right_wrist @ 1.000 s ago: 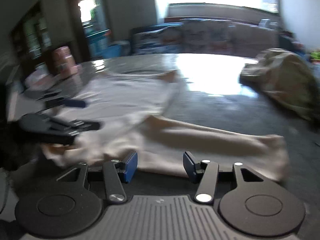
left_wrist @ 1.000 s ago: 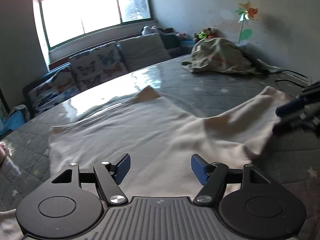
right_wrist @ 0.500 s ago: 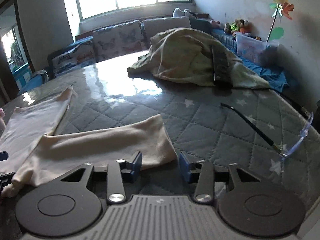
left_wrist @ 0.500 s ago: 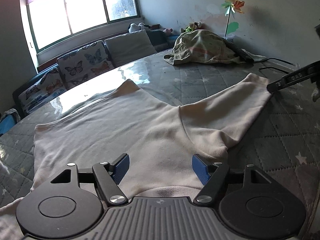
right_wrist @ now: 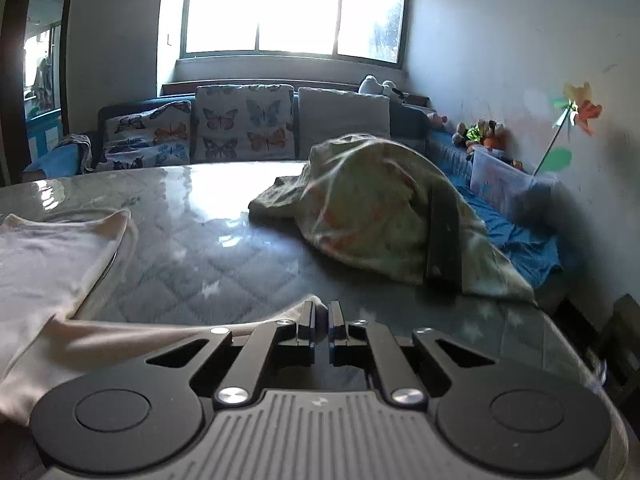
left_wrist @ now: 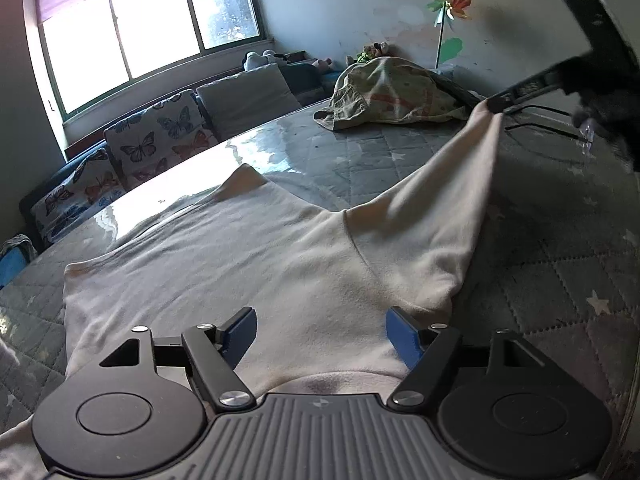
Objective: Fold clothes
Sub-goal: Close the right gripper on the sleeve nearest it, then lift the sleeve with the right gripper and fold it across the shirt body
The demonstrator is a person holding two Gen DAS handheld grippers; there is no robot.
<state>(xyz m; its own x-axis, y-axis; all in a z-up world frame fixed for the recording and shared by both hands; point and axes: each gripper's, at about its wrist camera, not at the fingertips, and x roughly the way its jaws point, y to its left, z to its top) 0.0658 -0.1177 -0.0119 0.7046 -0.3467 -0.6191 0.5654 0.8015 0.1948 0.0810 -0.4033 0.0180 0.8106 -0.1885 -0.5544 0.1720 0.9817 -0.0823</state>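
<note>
A cream long-sleeved shirt lies spread on the grey quilted mattress. My left gripper hovers open over the shirt's near edge, its blue pads on either side of the cloth without pinching it. One sleeve stretches up to the right, where my right gripper is shut on its cuff. In the right wrist view the right gripper has its jaws together on the cuff, and the sleeve trails off to the left.
A heap of green patterned blanket sits at the mattress's far right with a dark flat object on it. Glasses and a black cable lie beyond the cuff. Butterfly cushions line the window wall. Blue bedding and a clear box edge the right wall.
My right gripper has swung round to the sleeve's end and shut on the cuff. The sleeve now rises off the mattress toward the upper right. The left gripper has hardly moved.
</note>
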